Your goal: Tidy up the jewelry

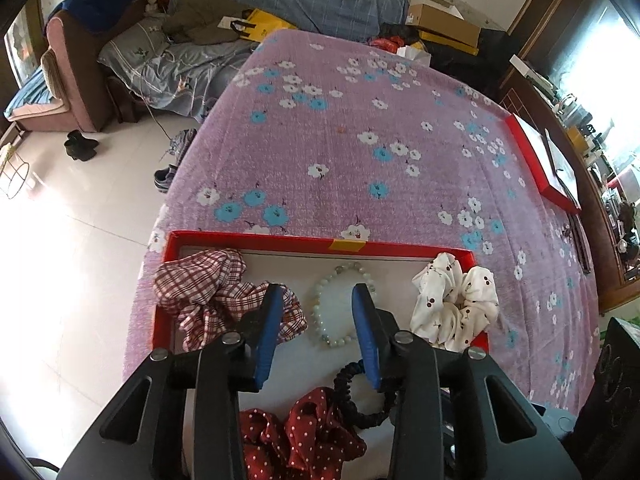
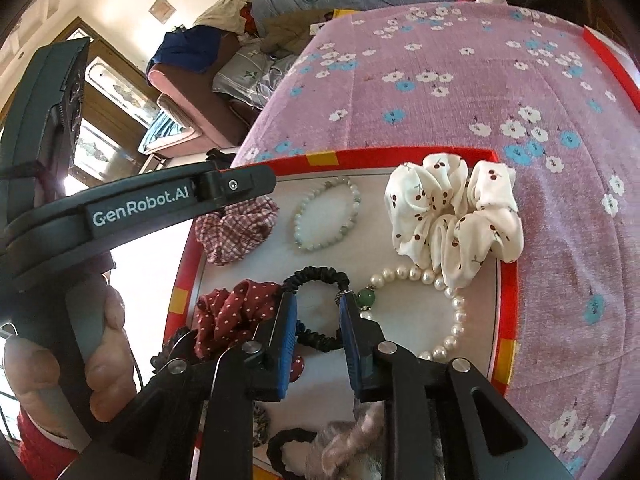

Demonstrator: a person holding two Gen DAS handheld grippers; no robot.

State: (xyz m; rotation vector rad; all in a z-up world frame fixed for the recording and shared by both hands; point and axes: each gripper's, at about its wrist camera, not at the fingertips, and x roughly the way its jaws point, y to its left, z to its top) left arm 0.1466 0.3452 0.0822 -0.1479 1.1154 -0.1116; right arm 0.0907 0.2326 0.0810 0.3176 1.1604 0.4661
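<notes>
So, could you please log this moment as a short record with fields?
Container: red tray on floral bedspread
Contents: pale bead bracelet, pearl strand, black hair tie with green bead, white cherry scrunchie, plaid scrunchie, red dotted scrunchie
Left hand-held gripper: open, above bead bracelet
Right hand-held gripper: open, straddling black hair tie

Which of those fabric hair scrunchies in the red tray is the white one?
The cherry-print scrunchie at the tray's far right corner; the others are red check, dark red with dots, and black.
</notes>
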